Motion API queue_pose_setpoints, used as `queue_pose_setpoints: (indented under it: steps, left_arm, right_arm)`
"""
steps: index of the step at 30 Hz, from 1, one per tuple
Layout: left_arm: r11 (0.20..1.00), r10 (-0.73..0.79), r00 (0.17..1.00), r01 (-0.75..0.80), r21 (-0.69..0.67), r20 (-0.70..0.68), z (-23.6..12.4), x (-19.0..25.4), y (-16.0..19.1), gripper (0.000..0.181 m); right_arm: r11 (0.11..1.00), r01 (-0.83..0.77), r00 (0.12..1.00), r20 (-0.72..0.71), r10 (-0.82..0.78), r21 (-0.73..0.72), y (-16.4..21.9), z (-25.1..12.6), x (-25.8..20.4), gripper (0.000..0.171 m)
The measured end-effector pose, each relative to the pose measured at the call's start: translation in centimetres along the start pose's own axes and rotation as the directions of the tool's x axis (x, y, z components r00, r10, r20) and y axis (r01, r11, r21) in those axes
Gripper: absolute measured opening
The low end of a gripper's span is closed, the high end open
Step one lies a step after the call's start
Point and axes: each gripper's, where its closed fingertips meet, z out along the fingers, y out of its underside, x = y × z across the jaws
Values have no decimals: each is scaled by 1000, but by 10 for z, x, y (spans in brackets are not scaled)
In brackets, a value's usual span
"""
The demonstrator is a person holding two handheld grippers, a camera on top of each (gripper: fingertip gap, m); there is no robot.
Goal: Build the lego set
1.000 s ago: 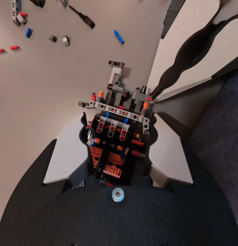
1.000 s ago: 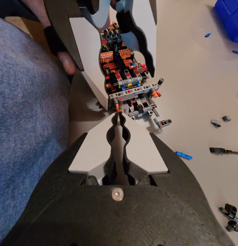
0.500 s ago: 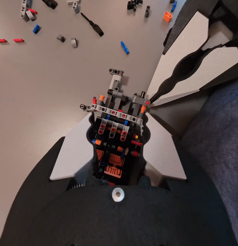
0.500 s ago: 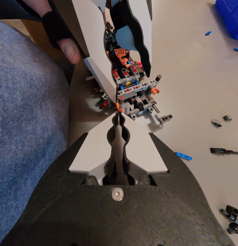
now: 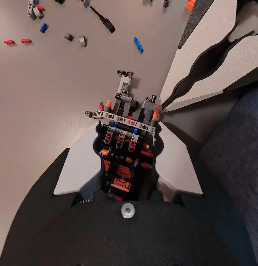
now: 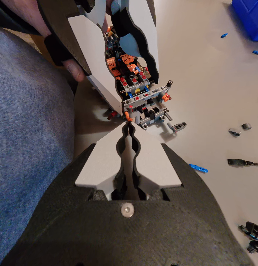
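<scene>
Now left gripper (image 5: 128, 138) clamps lego model (image 5: 125, 129); right gripper (image 6: 128, 123) closed.

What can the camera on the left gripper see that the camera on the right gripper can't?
Only the left wrist view shows two red pins and an orange brick. Only the right wrist view shows a blue bin and the person's thumb. Both show the lego model gripped by the left gripper, the shut right gripper tipped against the model's corner, and a loose blue pin.
</scene>
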Motion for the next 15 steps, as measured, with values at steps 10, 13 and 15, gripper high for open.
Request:
queue_pose_setpoints:
  steps: [10, 13, 15]
  left_arm:
    - [999, 33, 999, -34, 36, 9, 0, 2, -1, 70]
    - [999, 40, 999, -40, 37, 12, 1, 1, -1, 70]
    - [998, 47, 999, -47, 35, 13, 1, 1, -1, 70]
  right_arm:
    - [999, -31, 999, 7, 31, 23, -3, -2, 1, 0]
    - [999, -42, 999, 8, 42, 22, -4, -1, 1, 0]
    - [999, -47, 999, 13, 47, 22, -4, -1, 1, 0]
